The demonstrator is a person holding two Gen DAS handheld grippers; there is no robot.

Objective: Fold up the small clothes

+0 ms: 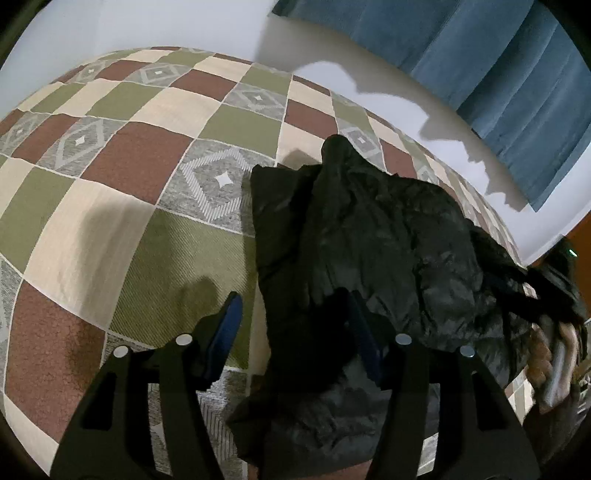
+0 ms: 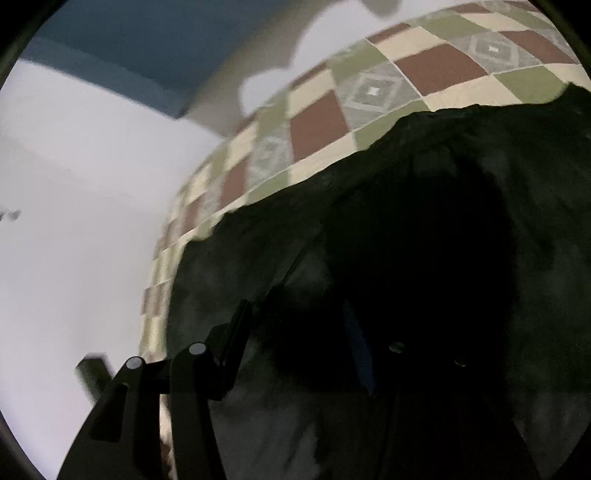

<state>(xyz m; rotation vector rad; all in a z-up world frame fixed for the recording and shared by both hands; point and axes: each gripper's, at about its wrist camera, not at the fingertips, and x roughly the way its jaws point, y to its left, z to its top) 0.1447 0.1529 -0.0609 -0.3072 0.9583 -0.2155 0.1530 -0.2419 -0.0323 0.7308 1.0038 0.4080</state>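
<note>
A black crumpled garment point(image 1: 369, 251) lies on a checked bedspread point(image 1: 129, 155), bunched in folds. My left gripper point(image 1: 291, 317) is open over its near left edge; the left finger point(image 1: 227, 328) is over bare bedspread and the right finger is partly covered by cloth. In the right wrist view the same black garment point(image 2: 424, 258) fills the lower right. My right gripper point(image 2: 295, 332) is open above it; the left finger point(image 2: 232, 347) shows, the right finger is dark and hard to make out. The right hand and its gripper show in the left wrist view point(image 1: 557, 354) at the garment's far right edge.
The bedspread point(image 2: 406, 85) has brown, green, cream and grey squares. A white wall point(image 1: 184, 22) and a blue curtain point(image 1: 480, 66) stand behind the bed. The bed's edge runs along the right side near the white wall point(image 2: 74, 221).
</note>
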